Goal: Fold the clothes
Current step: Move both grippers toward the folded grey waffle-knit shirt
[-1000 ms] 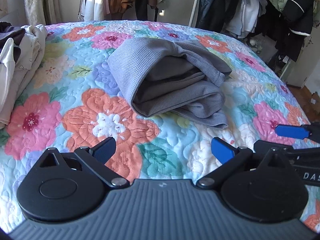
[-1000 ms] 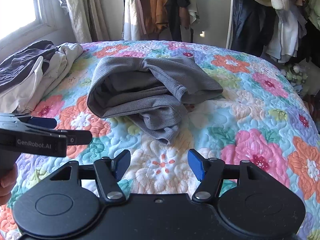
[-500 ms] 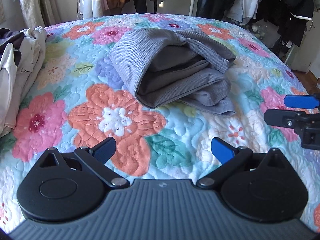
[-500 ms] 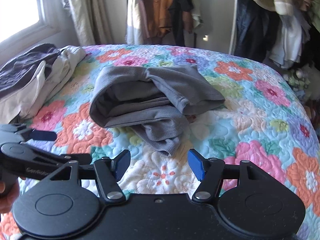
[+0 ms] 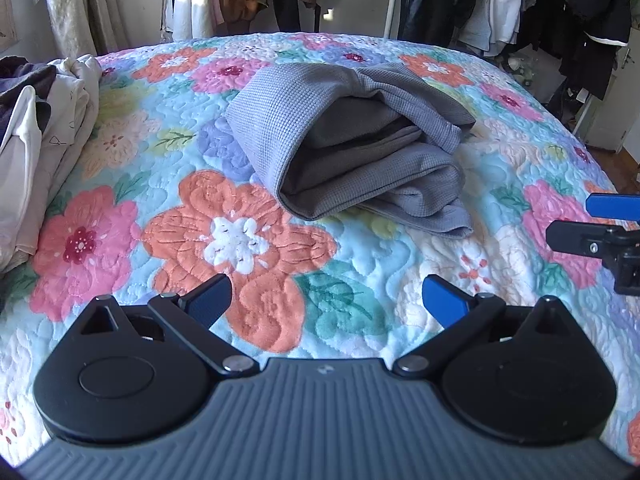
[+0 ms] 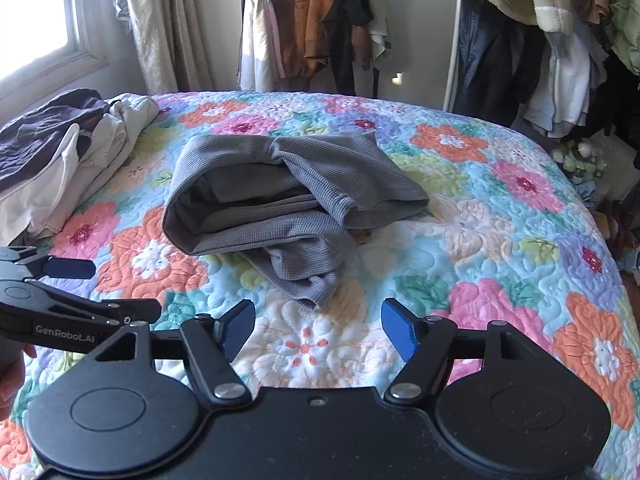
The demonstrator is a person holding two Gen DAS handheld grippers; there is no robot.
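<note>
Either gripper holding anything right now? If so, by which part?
Nothing held. Left gripper is open over the quilt; right gripper is empty, jaws opening. The grey garment lies untouched ahead.

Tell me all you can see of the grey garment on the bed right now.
The grey garment is waffle-textured knit, loosely folded into a thick bundle, its open layered edge facing the cameras. A loose end trails toward the right gripper. It lies mid-bed on the floral quilt. Neither gripper touches it.
</note>
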